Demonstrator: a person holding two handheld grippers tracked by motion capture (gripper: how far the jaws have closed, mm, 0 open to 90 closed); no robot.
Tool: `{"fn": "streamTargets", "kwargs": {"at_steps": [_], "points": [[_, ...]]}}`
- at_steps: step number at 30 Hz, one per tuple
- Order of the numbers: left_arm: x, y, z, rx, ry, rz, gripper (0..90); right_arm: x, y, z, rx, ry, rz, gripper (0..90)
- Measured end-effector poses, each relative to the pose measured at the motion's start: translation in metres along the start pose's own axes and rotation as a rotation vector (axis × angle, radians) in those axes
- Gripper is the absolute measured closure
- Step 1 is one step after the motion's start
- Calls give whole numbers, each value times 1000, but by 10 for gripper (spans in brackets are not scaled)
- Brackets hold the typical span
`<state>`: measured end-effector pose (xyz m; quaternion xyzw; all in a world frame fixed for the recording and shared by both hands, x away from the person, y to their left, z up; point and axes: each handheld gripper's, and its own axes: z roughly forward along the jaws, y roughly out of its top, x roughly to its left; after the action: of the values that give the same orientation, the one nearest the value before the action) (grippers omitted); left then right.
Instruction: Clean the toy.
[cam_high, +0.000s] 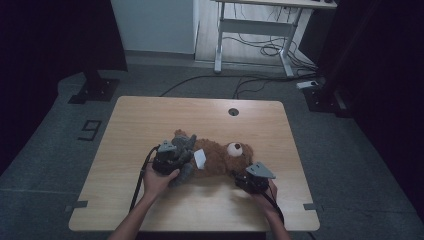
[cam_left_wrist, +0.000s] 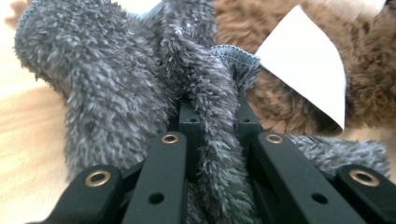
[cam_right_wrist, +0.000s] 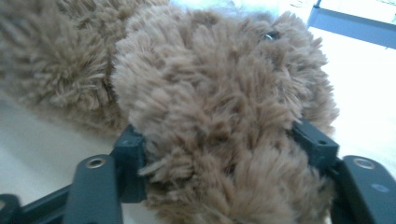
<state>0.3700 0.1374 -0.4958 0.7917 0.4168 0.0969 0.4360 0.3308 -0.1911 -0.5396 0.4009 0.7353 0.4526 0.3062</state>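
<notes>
Both grippers work on a brown plush teddy bear (cam_high: 220, 159) lying on the light wooden table (cam_high: 130, 125) in the high view. Its long axis runs across the table: the head with the pale muzzle points to the right, the legs to the left, where a grey fuzzy fabric garment (cam_high: 184, 150) covers them. A white paper tag (cam_high: 200, 158) sits on the bear's middle. Left gripper (cam_high: 167, 159) rests on the grey garment, and right gripper (cam_high: 248, 181) sits just below the head.

From the left gripper view, the jaws are clenched on a fold of the grey garment (cam_left_wrist: 205, 116), which is squeezed thin between them. Brown fur (cam_left_wrist: 369, 79) and the white tag (cam_left_wrist: 308, 70) lie beyond.

From the right gripper view, the jaws stand apart around a thick lump of brown fur (cam_right_wrist: 210, 121), with the pads touching it on both sides. The rest of the bear stretches off to the left.
</notes>
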Motion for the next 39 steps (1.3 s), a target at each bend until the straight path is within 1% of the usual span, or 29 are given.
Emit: {"fn": "streamTargets", "kwargs": {"at_steps": [4, 8, 10, 13, 14, 16, 17, 19, 22, 23, 24, 25, 26, 27, 28, 29, 31, 32, 33, 34, 35, 38, 39], "points": [[-5, -10, -7, 39, -18, 15, 785, 4, -9, -10, 9, 6, -14, 302], [-5, -19, -7, 47, -23, 8, 785, 9, -11, -15, 21, -7, -31, 283], [-3, -17, -5, 49, -21, -3, 785, 10, -10, -15, 22, -13, -31, 285], [-1, -10, 4, 53, 12, 4, 786, 12, -9, -12, 25, -32, -36, 295], [1, -7, 6, 53, 16, -7, 787, 12, -8, -10, 24, -41, -37, 307], [7, -1, 10, 47, 16, -37, 787, 10, -7, -6, 16, -57, -20, 317], [7, -1, 10, 47, 16, -37, 786, 9, -7, -4, 14, -59, -6, 319], [12, 3, 11, 31, 18, -55, 785, 9, -5, -2, 14, -64, 0, 318], [15, 2, 8, 26, 27, -53, 785, 9, -4, -3, 17, -66, -8, 319], [19, -1, 3, 29, 46, -55, 784, 9, -5, -3, 18, -66, -11, 319], [19, -1, 3, 29, 46, -55, 784, 9, -5, -3, 18, -66, -11, 319], [26, -5, -4, 30, 73, -65, 783, 9, -5, -3, 19, -68, -9, 319], [26, -5, -4, 30, 73, -65, 781, 9, -5, -3, 19, -68, -9, 319], [33, -11, -12, 41, 106, -72, 780, 9, -4, -3, 17, -76, -5, 318], [37, -14, -17, 36, 114, -82, 779, 10, -4, -3, 18, -81, -3, 317], [37, -14, -17, 36, 114, -82, 778, 10, -4, -3, 18, -81, -3, 317], [44, -21, -27, 25, 113, -104, 776, 10, -4, -3, 19, -84, 2, 316], [45, -22, -30, 19, 115, -107, 776, 10, -4, -3, 19, -84, 2, 316], [46, -25, -37, 5, 115, -103, 774, 11, -4, -3, 19, -86, 1, 314], [46, -25, -37, 5, 115, -103, 773, 11, -4, -3, 19, -86, 1, 314], [45, -25, -44, -10, 115, -96, 772, 11, -4, -4, 19, -87, 0, 310], [44, -24, -48, -22, 116, -89, 769, 10, -4, -5, 15, -83, 3, 305], [42, -24, -51, -25, 116, -78, 769, 10, -4, -5, 15, -80, 4, 305]]}}
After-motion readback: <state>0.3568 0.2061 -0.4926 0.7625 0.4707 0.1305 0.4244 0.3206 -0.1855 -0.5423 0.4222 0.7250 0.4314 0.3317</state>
